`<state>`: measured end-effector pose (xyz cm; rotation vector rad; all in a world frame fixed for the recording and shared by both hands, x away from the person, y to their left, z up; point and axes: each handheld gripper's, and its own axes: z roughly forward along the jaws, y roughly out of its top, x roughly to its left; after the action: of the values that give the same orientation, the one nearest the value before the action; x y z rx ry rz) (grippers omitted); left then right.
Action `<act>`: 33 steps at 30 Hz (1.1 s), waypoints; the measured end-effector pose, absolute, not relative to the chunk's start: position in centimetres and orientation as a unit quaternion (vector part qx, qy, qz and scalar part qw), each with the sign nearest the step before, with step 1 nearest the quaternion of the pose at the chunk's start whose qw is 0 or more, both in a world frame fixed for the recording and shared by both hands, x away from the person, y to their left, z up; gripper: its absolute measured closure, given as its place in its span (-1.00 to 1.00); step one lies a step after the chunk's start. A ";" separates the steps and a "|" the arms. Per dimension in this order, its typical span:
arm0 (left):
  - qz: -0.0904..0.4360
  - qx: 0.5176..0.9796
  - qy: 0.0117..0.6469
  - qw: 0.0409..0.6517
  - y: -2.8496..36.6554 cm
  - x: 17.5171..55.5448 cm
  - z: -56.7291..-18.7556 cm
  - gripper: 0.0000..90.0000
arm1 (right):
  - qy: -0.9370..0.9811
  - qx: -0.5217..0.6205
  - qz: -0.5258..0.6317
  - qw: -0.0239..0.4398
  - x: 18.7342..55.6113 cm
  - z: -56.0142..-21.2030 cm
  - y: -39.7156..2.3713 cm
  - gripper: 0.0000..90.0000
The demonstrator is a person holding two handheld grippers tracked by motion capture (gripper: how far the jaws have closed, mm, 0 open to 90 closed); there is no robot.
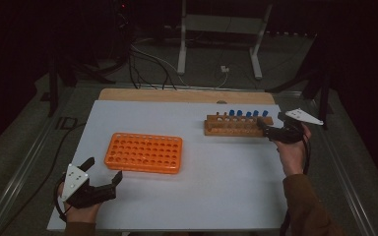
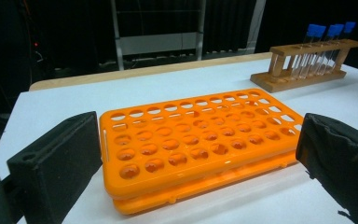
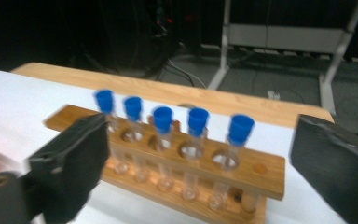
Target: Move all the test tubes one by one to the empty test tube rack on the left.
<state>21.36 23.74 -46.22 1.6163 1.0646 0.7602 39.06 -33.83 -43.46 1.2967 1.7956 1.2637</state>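
White tabletop (image 1: 211,182) under dim light, a strip of bare wood (image 1: 177,95) showing along its far edge; beyond that the room goes dark, with grey floor, a tangle of cables (image 1: 147,64) and the pale legs of a metal stand (image 1: 182,44) rising at the back.

On the near-left of the table the left gripper (image 1: 104,169) rests low, the person's hand wrapped round it, its jaws spread wide with nothing between them; in the left gripper view the two black jaws frame the orange tube rack (image 2: 196,140) just ahead, every hole of it empty, lying flat on the white surface.

Over on the far right, the right gripper (image 1: 265,125) is up at the end of the wooden rack (image 1: 236,127); its jaws are parted too, gripping nothing; whether a fingertip touches the wood I cannot tell from above. The right gripper view looks straight along that wooden rack (image 3: 168,158); five clear tubes with blue caps (image 3: 198,121) stand upright in its back row of holes, the front row of holes bare; the picture is a touch blurred.

The two racks sit well apart, orange towards the left-centre (image 1: 145,152), wood towards the far right; the blue-capped tubes (image 1: 248,114) all stay in the wooden one. A brown sleeve (image 1: 305,206) comes in at the bottom right.
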 end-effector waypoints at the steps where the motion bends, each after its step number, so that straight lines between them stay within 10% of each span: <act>1: 0.316 0.670 0.441 0.507 23.7 21.4 -46.2 -0.98 | 0.673 0.491 0.472 0.289 39.3 -43.7 -33.9 -0.80; 13: 0.314 0.673 0.439 0.505 23.6 21.4 -46.2 -0.98 | 0.674 0.523 0.425 0.304 41.3 -45.6 -34.2 0.09; 33: 0.311 0.673 0.439 0.507 23.7 21.4 -46.3 -0.98 | 0.663 0.542 0.415 0.308 43.1 -47.0 -33.3 0.63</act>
<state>21.41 23.68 -46.29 1.6234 1.0574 0.7495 43.10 -33.27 -46.98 1.4337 1.7530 1.0972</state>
